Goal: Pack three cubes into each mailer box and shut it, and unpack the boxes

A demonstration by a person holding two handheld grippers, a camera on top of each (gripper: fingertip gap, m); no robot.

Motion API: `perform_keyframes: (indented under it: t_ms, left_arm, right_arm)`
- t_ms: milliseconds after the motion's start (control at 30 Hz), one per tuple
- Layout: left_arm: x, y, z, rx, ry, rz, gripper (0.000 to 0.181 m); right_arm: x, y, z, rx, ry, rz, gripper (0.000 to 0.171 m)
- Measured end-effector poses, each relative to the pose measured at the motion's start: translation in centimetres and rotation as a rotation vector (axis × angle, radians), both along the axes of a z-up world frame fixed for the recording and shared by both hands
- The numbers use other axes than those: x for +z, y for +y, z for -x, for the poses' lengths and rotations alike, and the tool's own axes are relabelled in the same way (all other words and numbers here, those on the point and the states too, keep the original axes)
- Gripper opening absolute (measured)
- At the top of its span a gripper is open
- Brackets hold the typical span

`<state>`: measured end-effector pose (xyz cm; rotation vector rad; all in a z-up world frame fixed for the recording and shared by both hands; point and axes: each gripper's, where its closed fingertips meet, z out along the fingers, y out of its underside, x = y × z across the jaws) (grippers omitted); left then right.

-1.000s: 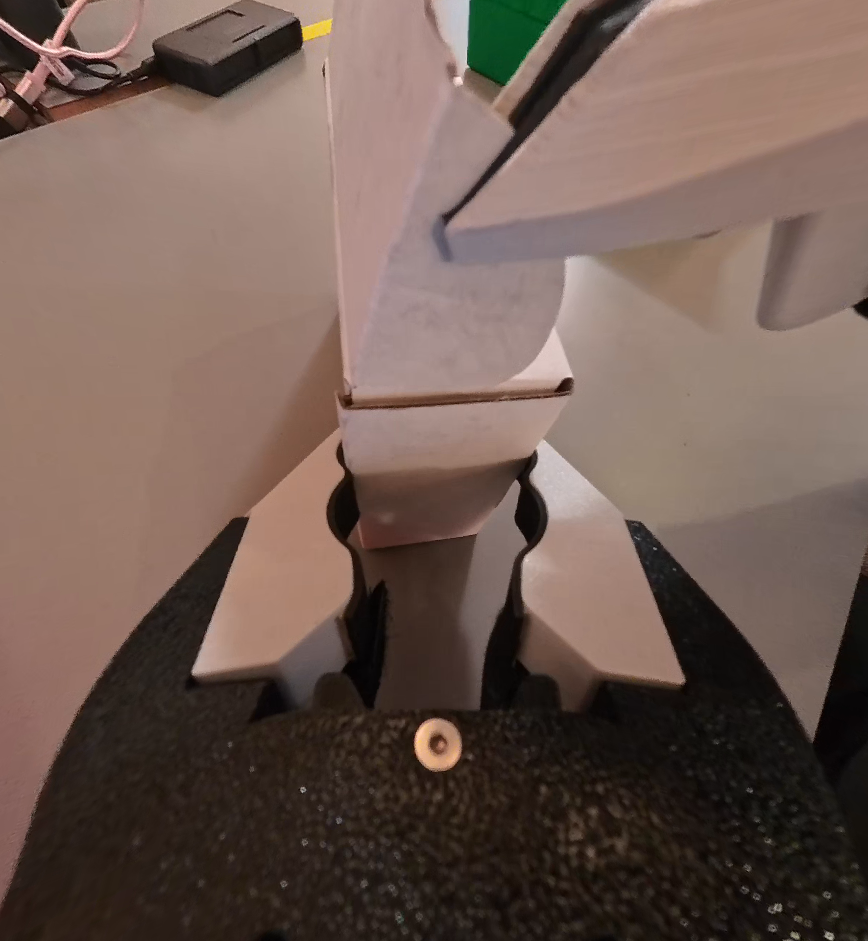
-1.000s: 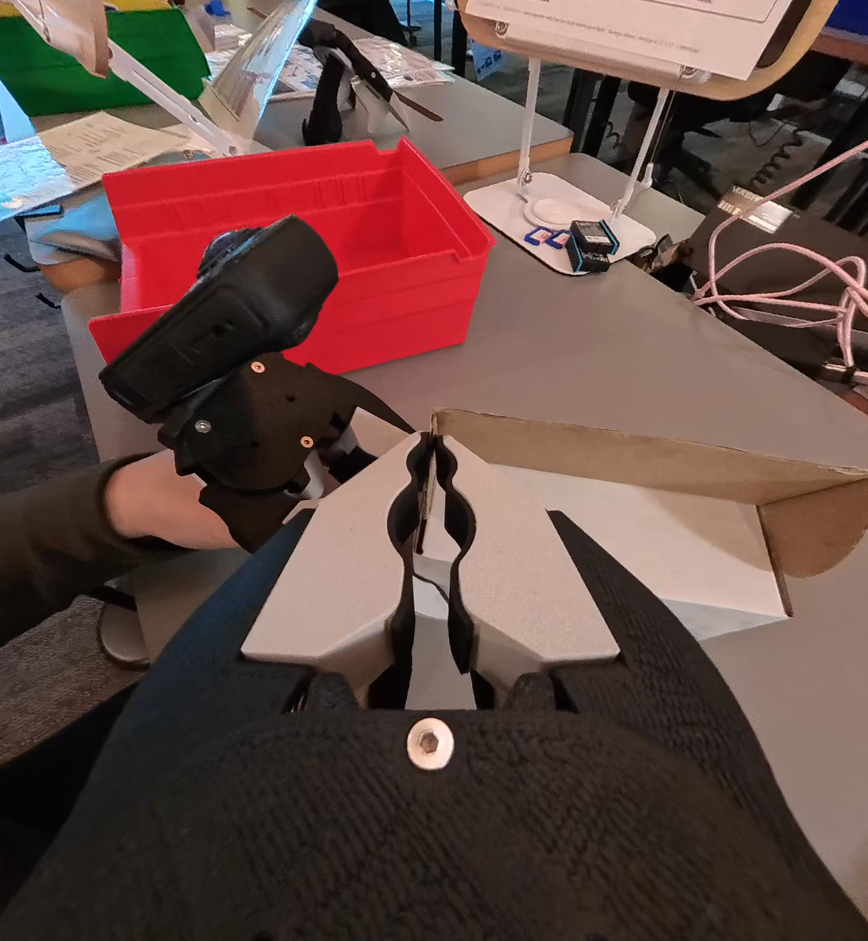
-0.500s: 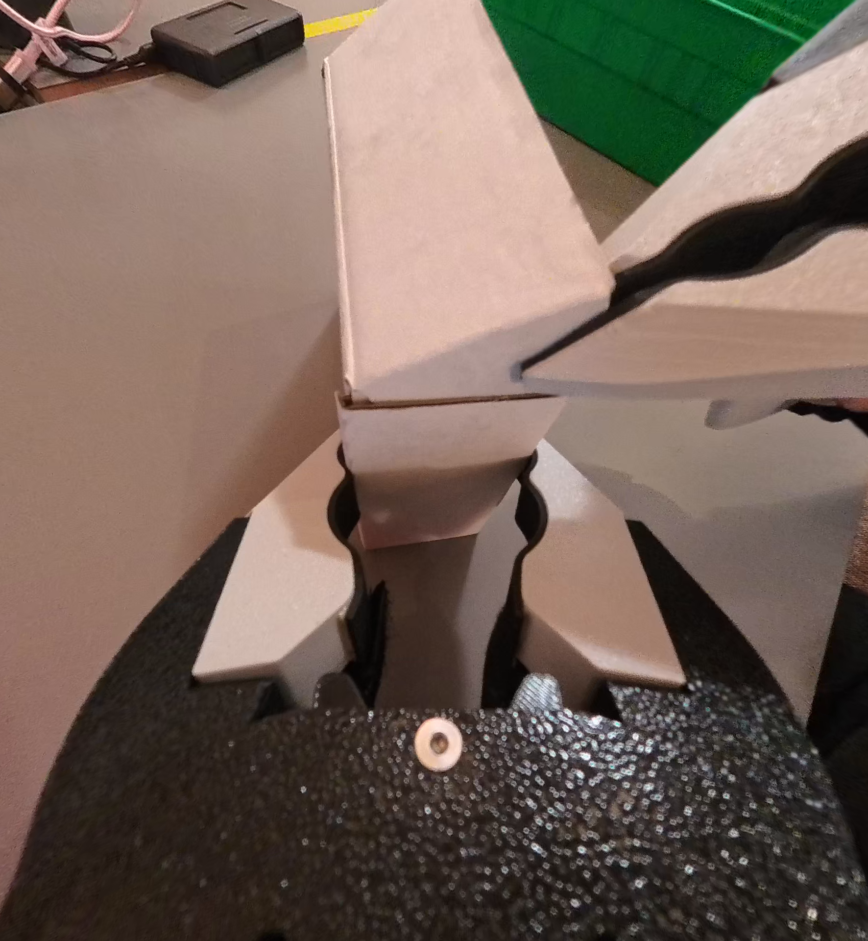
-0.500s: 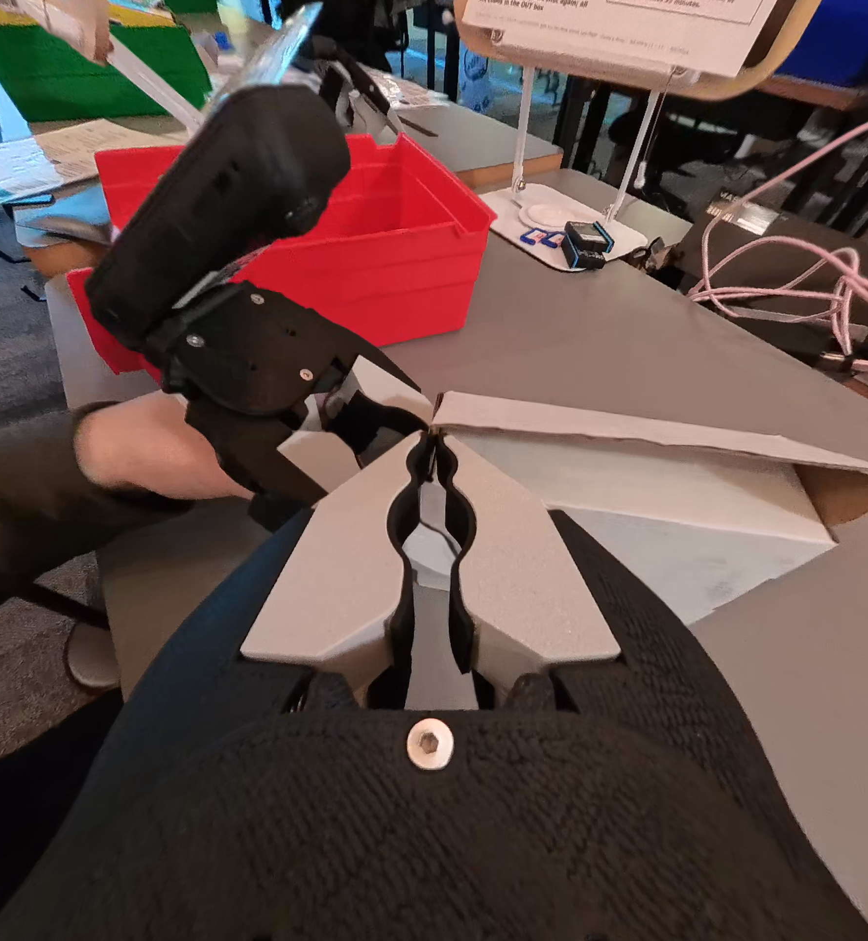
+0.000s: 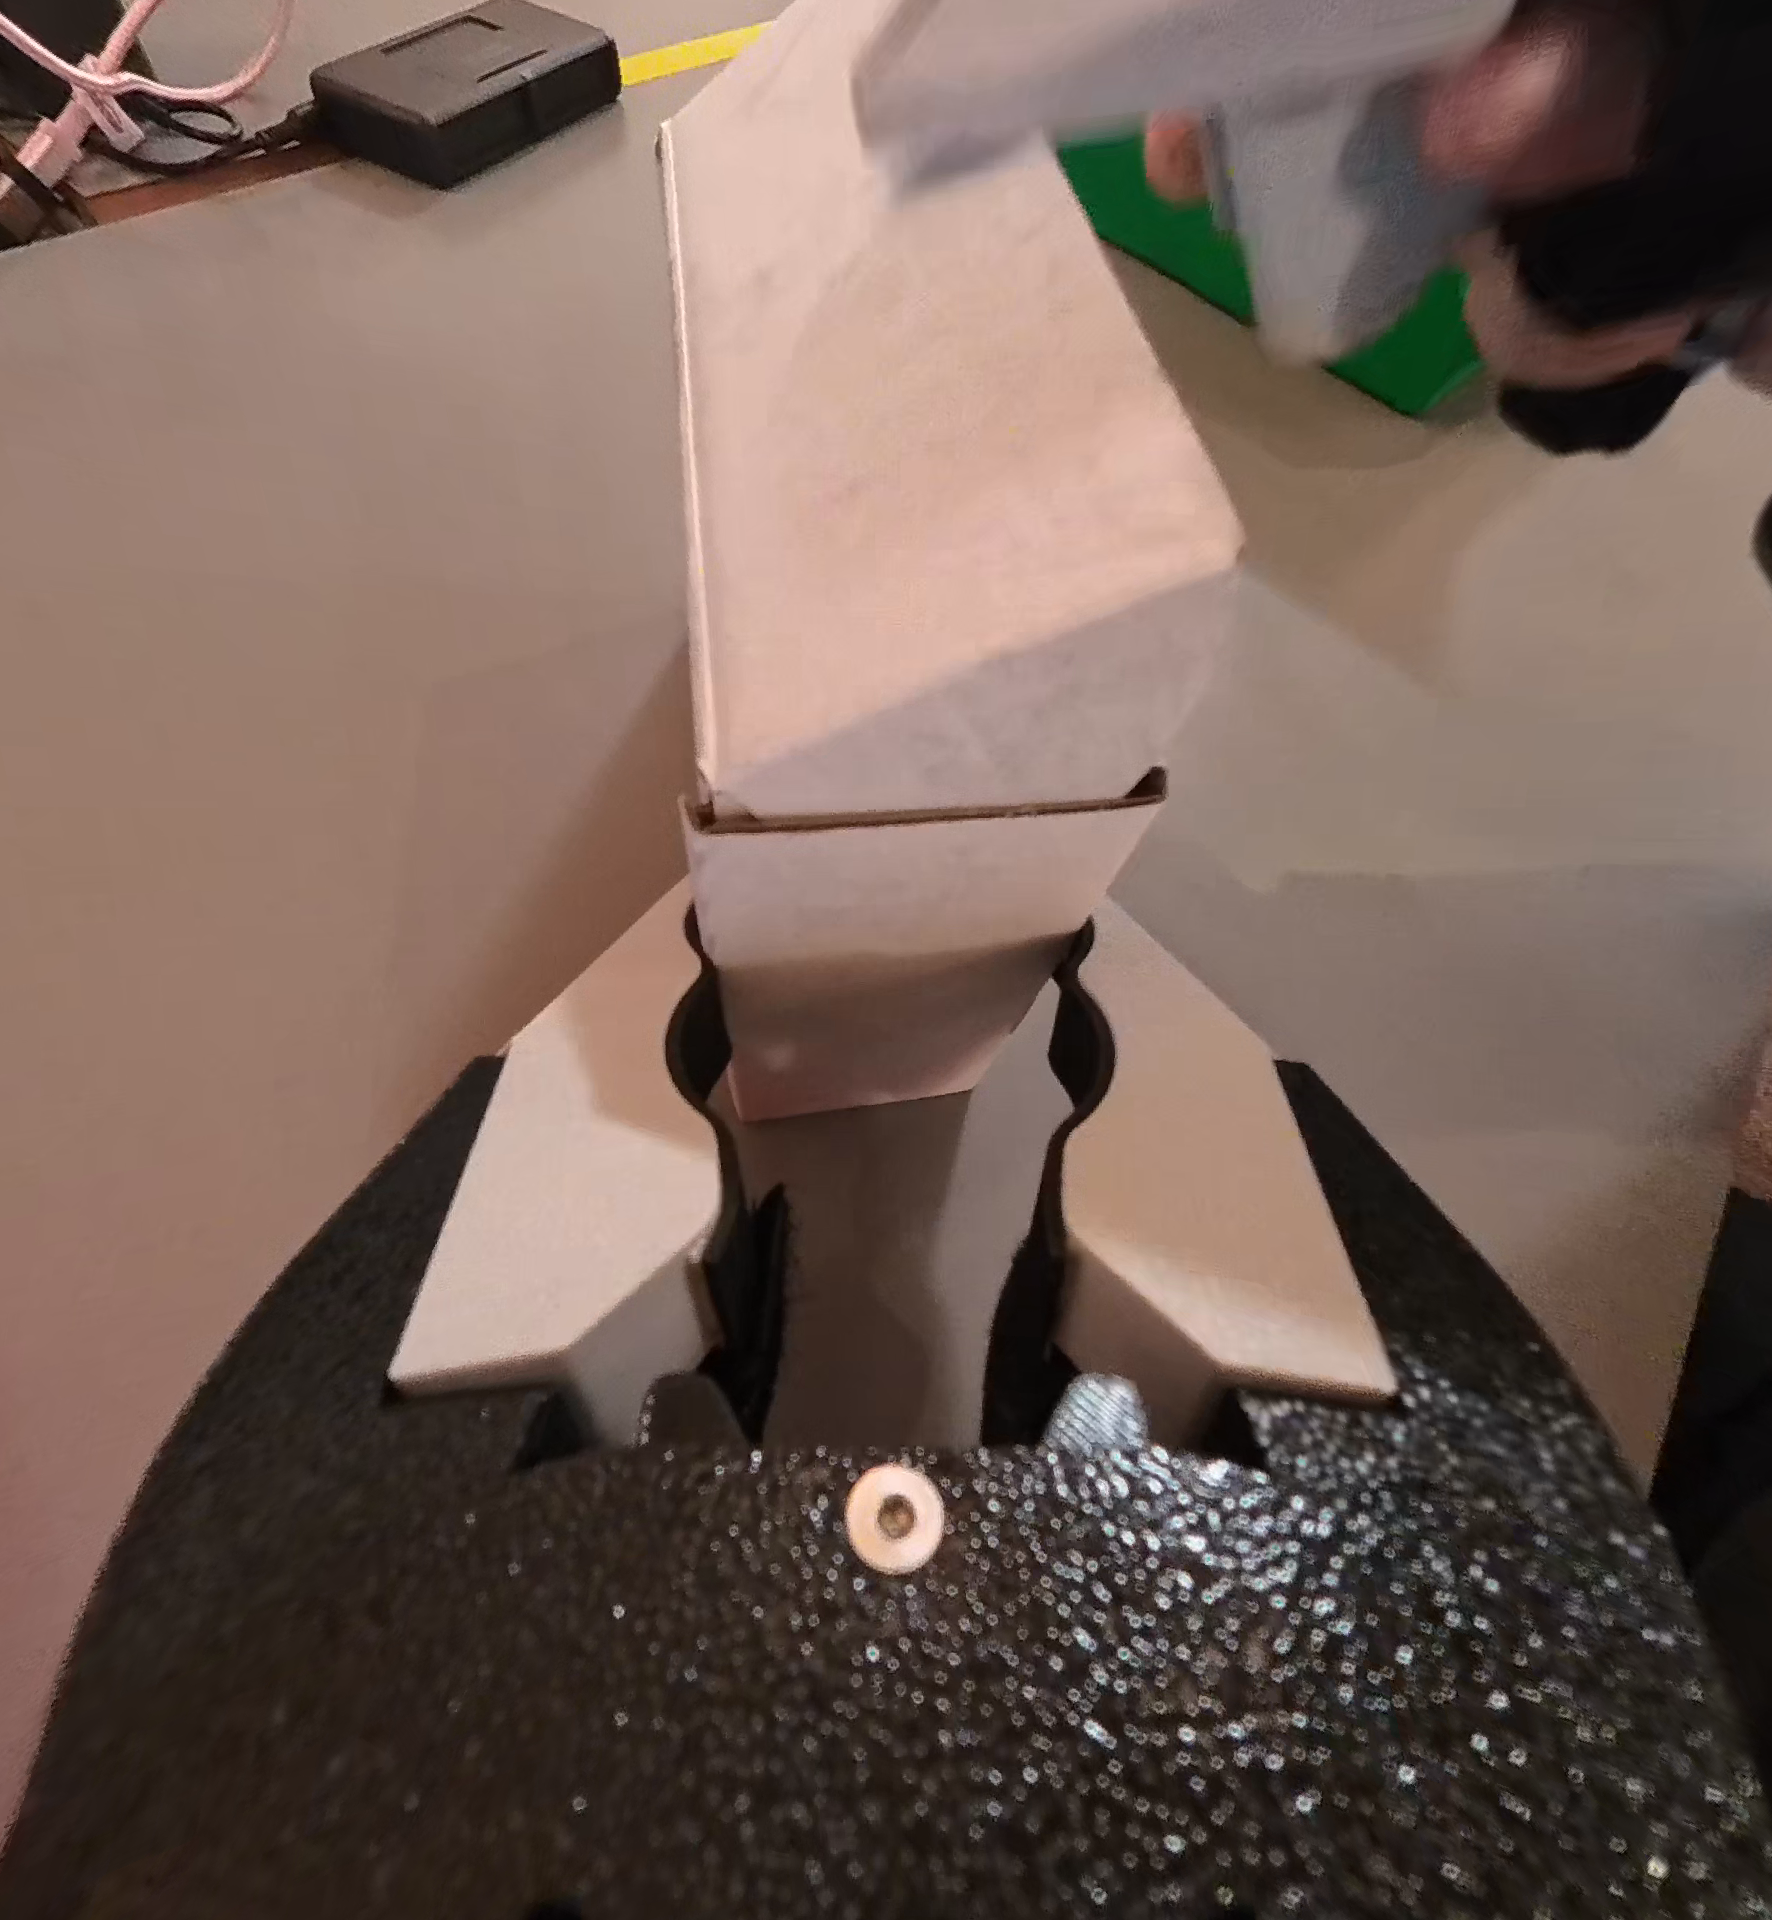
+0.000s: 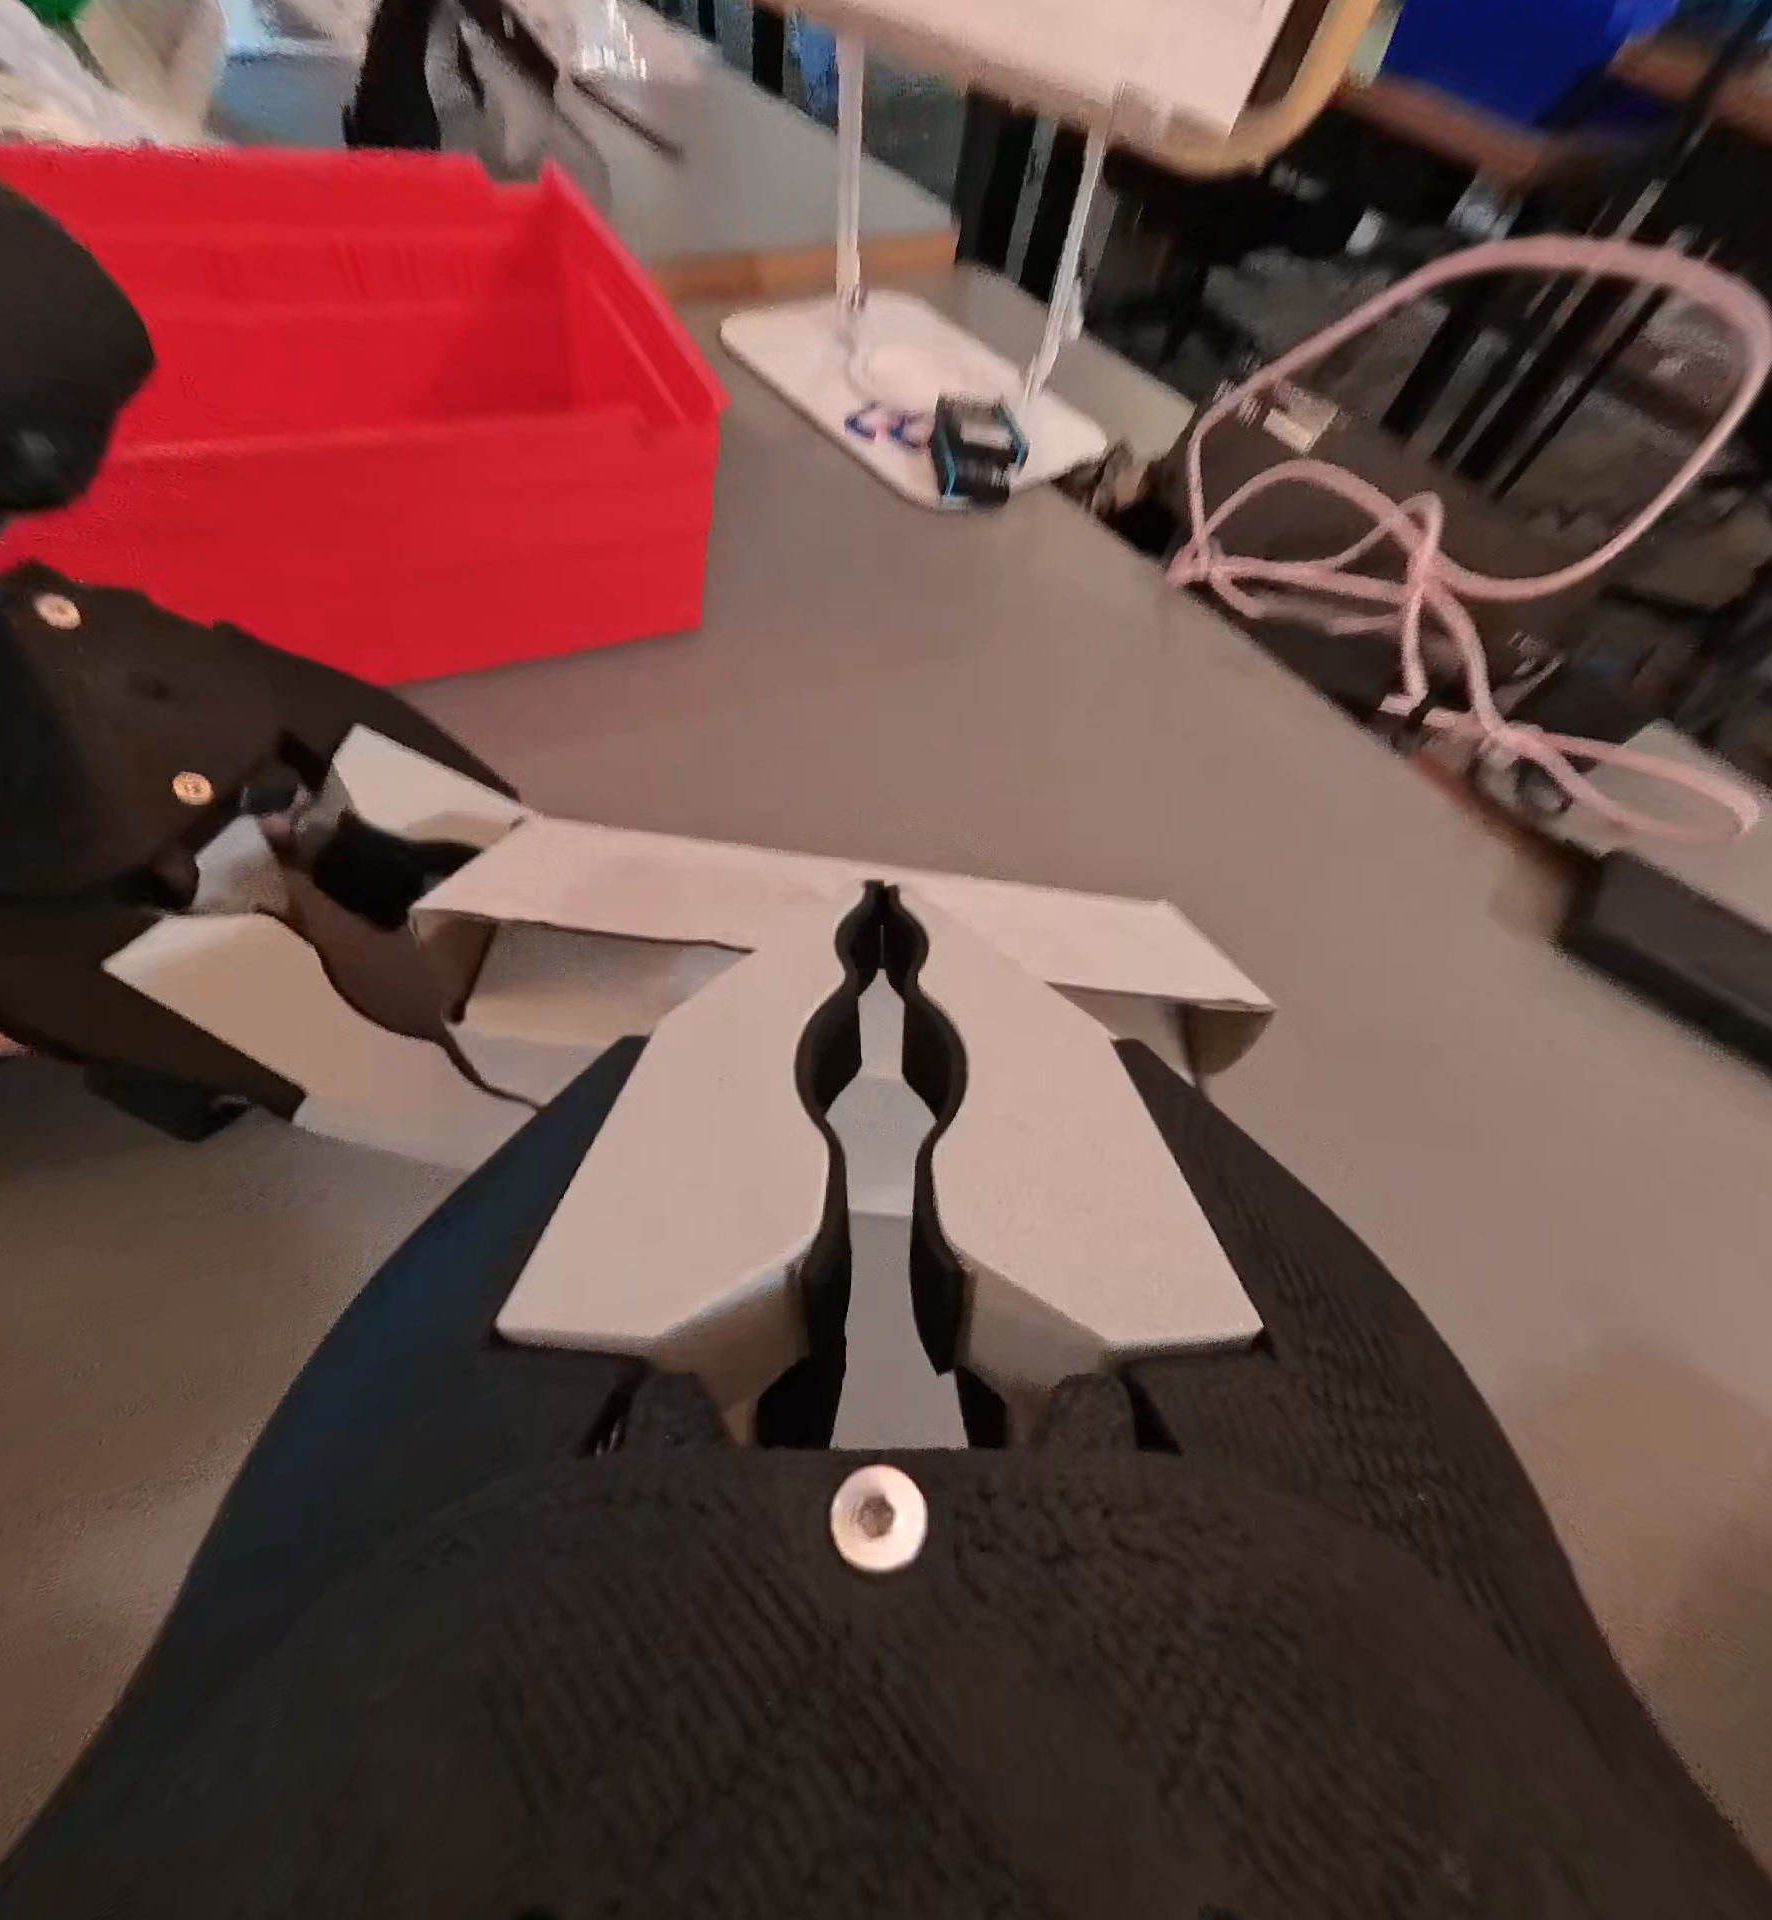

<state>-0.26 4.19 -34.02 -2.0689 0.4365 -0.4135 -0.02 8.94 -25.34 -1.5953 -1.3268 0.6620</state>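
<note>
A white mailer box (image 5: pixel 913 520) lies on the grey table (image 5: pixel 290 623) with its lid folded down almost flat. My left gripper (image 5: pixel 887 935) is shut on the box's near end, with the end wall between its fingers. The right wrist view shows the box (image 6: pixel 1100 945) from the side, with the left gripper (image 6: pixel 342 862) clamped on its left end. My right gripper (image 6: pixel 877 904) is shut, its tips just over the lid top. It shows blurred at the top right of the left wrist view (image 5: pixel 1173 125). No cubes are in view.
A red bin (image 6: pixel 394 416) stands behind the box. A green bin (image 5: pixel 1381 312) is at the far right. A black adapter (image 5: pixel 466 94), pink cables (image 6: pixel 1433 582), a sign stand (image 6: pixel 913 384) and a black brick (image 6: pixel 1713 966) line the table's edges.
The lid has swung down from upright to nearly flat on the box. My right gripper followed it down and across and is now blurred by motion. My left gripper kept its hold.
</note>
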Motion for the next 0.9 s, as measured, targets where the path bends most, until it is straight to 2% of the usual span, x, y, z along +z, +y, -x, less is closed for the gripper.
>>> perform_keyframes:
  t_ms: [200,367,467,567,600,633,700,800,833,900]
  left_arm:
    - [0.0,0.0,-0.1,-0.002,0.004,-0.004,0.061]
    - [0.0,0.0,-0.1,-0.002,0.001,0.002,0.062]
    - [0.0,0.0,0.0,-0.005,0.007,-0.011,0.061]
    - [0.3,-0.2,-0.7,-0.082,0.107,-0.078,0.061]
    - [0.4,-0.3,-1.0,-0.108,0.153,-0.104,0.061]
    - [0.5,-0.4,-1.4,-0.147,0.21,-0.141,0.061]
    - [0.6,-0.7,-2.1,-0.208,0.325,-0.209,0.061]
    - [0.5,-0.8,-2.4,-0.27,0.579,-0.355,0.061]
    - [0.4,-0.7,-2.4,-0.274,0.663,-0.394,0.061]
    - [0.3,-0.7,-2.6,-0.271,0.716,-0.427,0.062]
  right_arm:
    - [-1.9,-0.3,-0.6,-0.02,0.098,0.06,0.0]
    - [-2.0,-0.2,-0.5,-0.041,0.118,-0.041,0.0]
    - [-1.6,-0.3,-0.6,-0.021,0.132,-0.17,0.0]
    - [1.3,-2.2,-1.9,0.121,0.158,-0.402,0.0]
    - [1.4,-3.9,-2.3,0.249,0.115,-0.501,0.066]
    - [1.0,-5.0,-2.7,0.344,0.041,-0.568,0.081]
    - [1.0,-6.3,-3.1,0.433,-0.052,-0.687,0.084]
    - [-0.7,-7.5,-3.8,0.547,-0.256,-0.759,0.087]
    - [-1.3,-7.3,-4.3,0.551,-0.349,-0.806,0.09]
    - [-1.9,-7.1,-5.6,0.554,-0.462,-0.849,0.092]
